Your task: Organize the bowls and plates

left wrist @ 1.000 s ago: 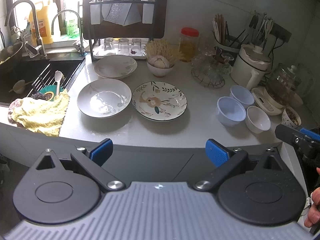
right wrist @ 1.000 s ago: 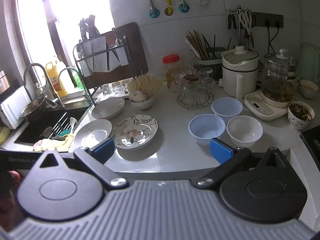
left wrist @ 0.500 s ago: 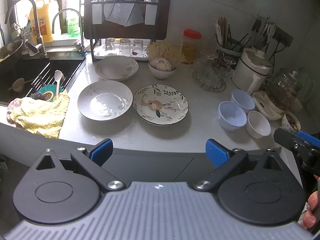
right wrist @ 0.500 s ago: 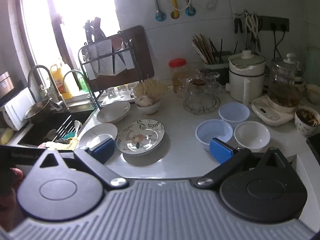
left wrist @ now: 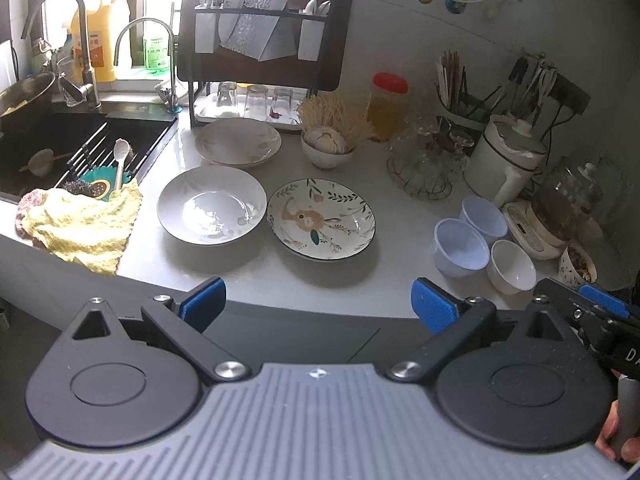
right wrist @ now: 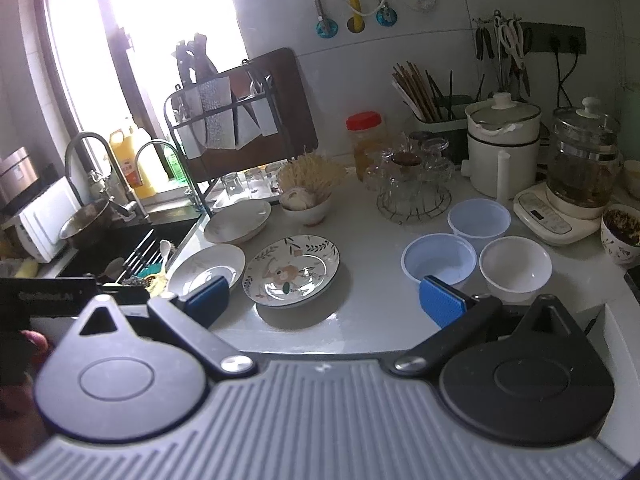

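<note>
Nearest the cameras, the left gripper [left wrist: 318, 304] and the right gripper [right wrist: 324, 304] both hang short of the counter's front edge [left wrist: 280, 304], each with its blue-padded jaws spread wide apart and nothing between them. A bare strip of grey counter [left wrist: 248, 268] runs behind that edge, the most open room in reach.

Just past the strip, the plain white plate [left wrist: 211, 205] and the floral plate [left wrist: 321, 218] sit side by side, rims nearly touching. A yellow cloth [left wrist: 82, 227] drapes over the counter's corner to the left of the white plate, beside the sink [left wrist: 60, 140].

To the right, well apart from the plates, three bowls cluster tightly: two pale blue bowls [right wrist: 439, 259] [right wrist: 479, 219] and a white bowl [right wrist: 515, 268], close to the counter's right front edge. Open counter lies between the floral plate and these bowls.

Farther back, a third plate [left wrist: 237, 142] rests at the foot of the dish rack [left wrist: 256, 52], next to a small bowl of garlic [left wrist: 328, 148]. A wire basket of glassware [left wrist: 424, 164], a white pot [left wrist: 504, 156] and a glass kettle [right wrist: 580, 160] crowd the rear wall.
</note>
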A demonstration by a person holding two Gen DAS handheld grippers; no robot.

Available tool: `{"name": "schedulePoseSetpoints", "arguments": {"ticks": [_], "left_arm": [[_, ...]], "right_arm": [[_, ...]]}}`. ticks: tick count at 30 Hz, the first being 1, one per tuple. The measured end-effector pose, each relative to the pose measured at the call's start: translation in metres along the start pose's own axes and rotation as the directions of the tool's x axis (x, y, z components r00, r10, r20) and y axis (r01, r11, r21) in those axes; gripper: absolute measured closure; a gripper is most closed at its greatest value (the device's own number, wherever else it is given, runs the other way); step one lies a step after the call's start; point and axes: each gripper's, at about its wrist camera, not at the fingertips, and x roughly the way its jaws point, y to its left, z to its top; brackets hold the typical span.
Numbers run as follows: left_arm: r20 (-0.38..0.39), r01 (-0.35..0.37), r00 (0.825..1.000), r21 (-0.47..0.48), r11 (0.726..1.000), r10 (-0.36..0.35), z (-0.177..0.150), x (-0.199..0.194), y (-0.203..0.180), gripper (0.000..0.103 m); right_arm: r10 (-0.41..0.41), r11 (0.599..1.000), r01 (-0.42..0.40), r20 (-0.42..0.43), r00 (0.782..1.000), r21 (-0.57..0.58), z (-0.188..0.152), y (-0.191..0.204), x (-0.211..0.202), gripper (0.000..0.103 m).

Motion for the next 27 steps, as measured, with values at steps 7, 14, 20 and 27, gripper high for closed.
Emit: {"name": "schedulePoseSetpoints", "arguments": {"ticks": [7, 14, 20, 27], "left_arm": [[-0.012, 0.025, 1.0, 0.018, 1.0, -0.025, 0.01, 0.016, 0.007, 0.002], [-0.017, 0.063, 0.998, 0.046, 0.997, -0.062, 0.03, 0.029, 0.018, 0.002], [-0.015, 0.098, 0.995, 0.069, 0.993, -0.097, 0.052, 0.043, 0.038, 0.002], [-0.055, 0.145, 0.988, 0.057, 0.988, -0.142, 0.08, 0.069, 0.078, 0.002]], "right_arm": [[-0.002, 0.999, 0.002, 0.0, 1.0, 0.032, 0.0, 0.004, 0.008, 0.0], [0.005, 0.999, -0.005, -0.004, 1.0, 0.04, 0.002, 0.021, 0.02, 0.0], [-0.013, 0.998, 0.012, 0.011, 1.0, 0.057, 0.007, 0.039, 0.033, 0.0], [0.002, 0.995, -0.005, 0.028, 1.0, 0.103, 0.015, 0.068, 0.063, 0.0]]}}
